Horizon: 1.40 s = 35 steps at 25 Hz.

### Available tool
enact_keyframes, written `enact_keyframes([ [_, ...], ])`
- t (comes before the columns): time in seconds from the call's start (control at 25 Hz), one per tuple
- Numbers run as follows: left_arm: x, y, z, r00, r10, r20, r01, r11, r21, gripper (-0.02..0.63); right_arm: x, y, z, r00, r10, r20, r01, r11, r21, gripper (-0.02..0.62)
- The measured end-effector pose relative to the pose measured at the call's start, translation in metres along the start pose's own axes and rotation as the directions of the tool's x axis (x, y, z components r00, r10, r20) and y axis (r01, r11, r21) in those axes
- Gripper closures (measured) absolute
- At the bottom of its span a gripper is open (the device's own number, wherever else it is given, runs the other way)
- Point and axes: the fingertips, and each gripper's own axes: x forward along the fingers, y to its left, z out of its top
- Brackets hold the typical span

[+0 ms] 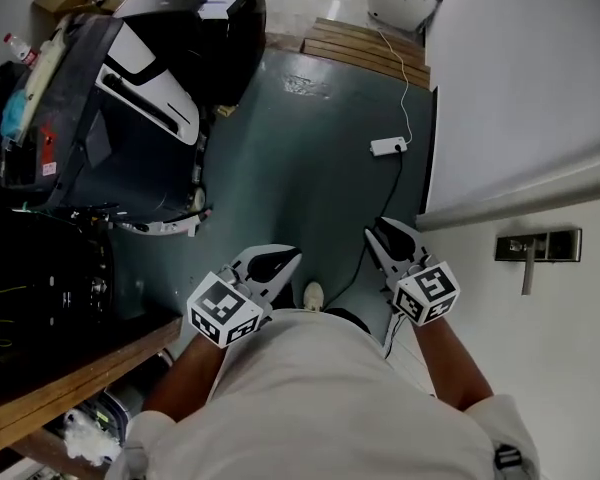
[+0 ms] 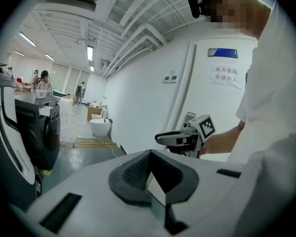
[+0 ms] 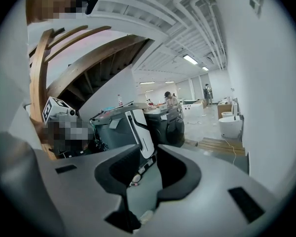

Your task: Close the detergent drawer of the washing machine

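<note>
Standing on the grey-green floor (image 1: 310,168), the person holds both grippers close to the torso. The left gripper (image 1: 292,256) has its jaws closed together on nothing. The right gripper (image 1: 373,233) shows a narrow gap and is likewise empty. The dark washing machine (image 1: 230,53) stands well apart, ahead to the left; its detergent drawer cannot be made out.

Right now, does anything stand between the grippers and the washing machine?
Nothing visible blocks the way. Open floor runs from the left gripper and right gripper to the washing machine; a grey-and-white machine lies left of that path. The drawer cannot be made out.
</note>
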Motion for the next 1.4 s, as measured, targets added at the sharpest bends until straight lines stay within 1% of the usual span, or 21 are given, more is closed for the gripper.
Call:
enact_keyframes([
  [0.2, 0.023, 0.059, 0.016, 1.0, -0.007, 0.009, 0.007, 1.0, -0.023, 0.611, 0.056, -0.031, 0.02, 0.999, -0.001, -0.033, 0.0, 1.0, -0.008, 0.508],
  [0.4, 0.036, 0.137, 0.051, 0.999, -0.018, 0.033, 0.019, 0.999, -0.027, 0.611, 0.127, -0.049, 0.051, 0.998, -0.006, -0.065, 0.004, 1.0, -0.031, 0.508],
  [0.6, 0.054, 0.205, 0.09, 0.998, -0.051, 0.032, 0.05, 0.998, 0.024, 0.611, 0.188, -0.076, 0.088, 0.997, -0.03, -0.072, 0.027, 0.999, -0.041, 0.508],
  [0.76, 0.066, 0.247, 0.106, 0.997, -0.071, 0.032, 0.07, 0.997, 0.03, 0.611, 0.228, -0.088, 0.111, 0.997, -0.033, -0.07, 0.028, 0.997, -0.067, 0.508],
  [0.88, 0.074, 0.263, 0.114, 0.997, -0.07, 0.042, 0.069, 0.997, 0.019, 0.611, 0.245, -0.097, 0.124, 0.997, -0.029, -0.077, 0.023, 0.997, -0.071, 0.508],
  [1.0, 0.082, 0.275, 0.12, 0.997, -0.054, 0.057, 0.054, 0.999, 0.002, 0.611, 0.259, -0.107, 0.131, 0.995, -0.008, -0.097, -0.001, 0.996, -0.089, 0.508],
  [1.24, 0.118, 0.298, 0.131, 0.998, 0.01, 0.066, -0.008, 1.0, -0.027, 0.611, 0.289, -0.145, 0.142, 0.991, 0.07, -0.119, -0.083, 0.99, -0.115, 0.508],
  [1.4, 0.164, 0.31, 0.147, 0.995, 0.073, 0.063, -0.069, 0.996, -0.051, 0.611, 0.307, -0.187, 0.152, 0.981, 0.145, -0.131, -0.162, 0.979, -0.124, 0.508],
])
